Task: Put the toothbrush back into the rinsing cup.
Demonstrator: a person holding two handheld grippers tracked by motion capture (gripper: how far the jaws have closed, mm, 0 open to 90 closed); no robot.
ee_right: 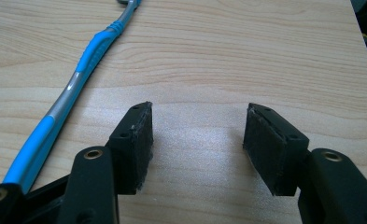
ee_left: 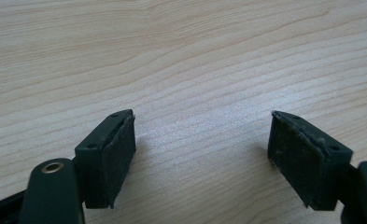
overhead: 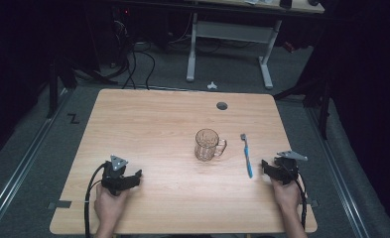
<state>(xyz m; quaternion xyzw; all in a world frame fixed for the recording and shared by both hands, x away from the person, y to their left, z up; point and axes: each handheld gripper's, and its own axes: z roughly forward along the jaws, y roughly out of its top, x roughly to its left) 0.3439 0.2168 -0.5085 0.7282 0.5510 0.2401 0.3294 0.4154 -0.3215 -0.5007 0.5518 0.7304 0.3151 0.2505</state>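
Right gripper [ee_right: 197,140] gapes wide, empty, toothbrush [ee_right: 74,84] at its 10 o'clock — staged for pickup; left gripper [ee_left: 202,149] wide, idle.

We are seeing a wooden surface [overhead: 153,124] carrying a dark round grommet hole [overhead: 222,105] near its far edge. Beyond it, a white-legged desk [overhead: 229,34] is standing on grey floor [overhead: 43,144], cables [overhead: 133,64] trailing.
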